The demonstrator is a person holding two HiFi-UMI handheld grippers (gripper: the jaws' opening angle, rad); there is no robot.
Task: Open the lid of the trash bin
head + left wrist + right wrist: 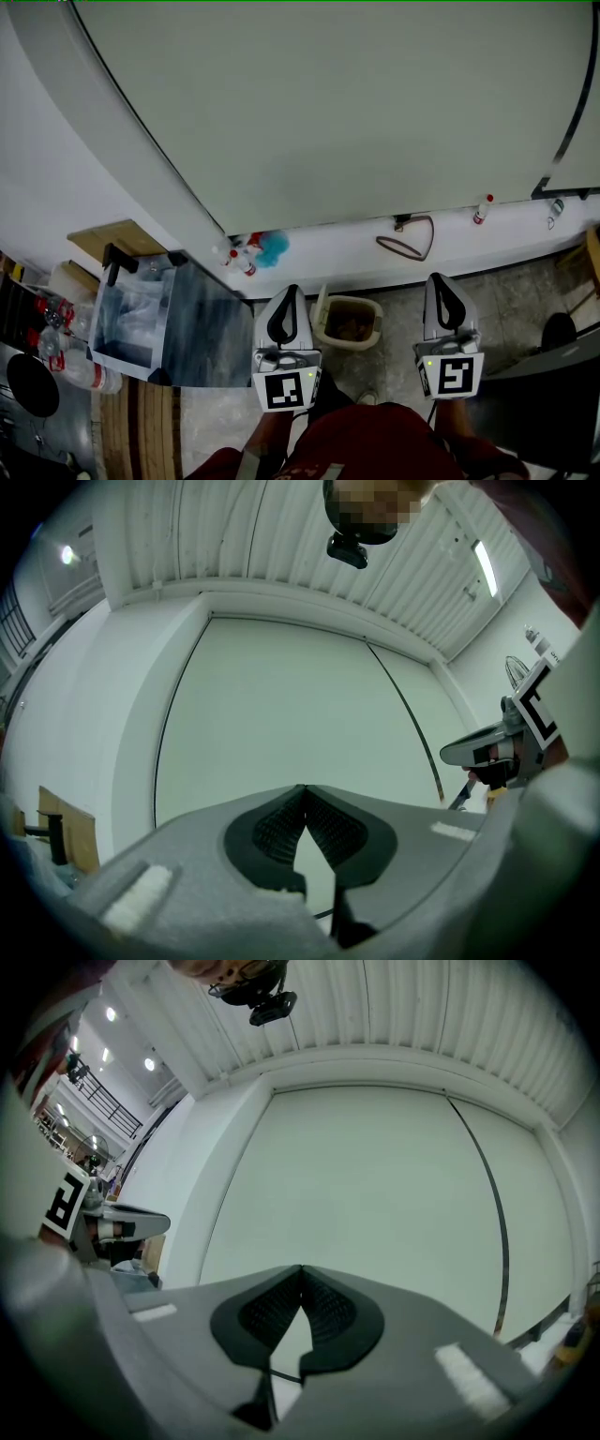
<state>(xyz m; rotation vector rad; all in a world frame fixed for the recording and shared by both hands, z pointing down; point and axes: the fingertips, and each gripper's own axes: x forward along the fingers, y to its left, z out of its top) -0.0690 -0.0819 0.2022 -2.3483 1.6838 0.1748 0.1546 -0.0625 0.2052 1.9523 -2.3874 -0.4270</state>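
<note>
Beige trash bin (349, 323) stands on the floor between my grippers, its lid (321, 311) seemingly upright. Left gripper (290, 292) and right gripper (438, 281) are closed, empty, held clear, probably since nothing needs grasping.

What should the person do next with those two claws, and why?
Probably just hold both back: the trash bin already seems open, its lid tipped up at one side, brown contents showing. The left gripper and right gripper are shut and empty.
</note>
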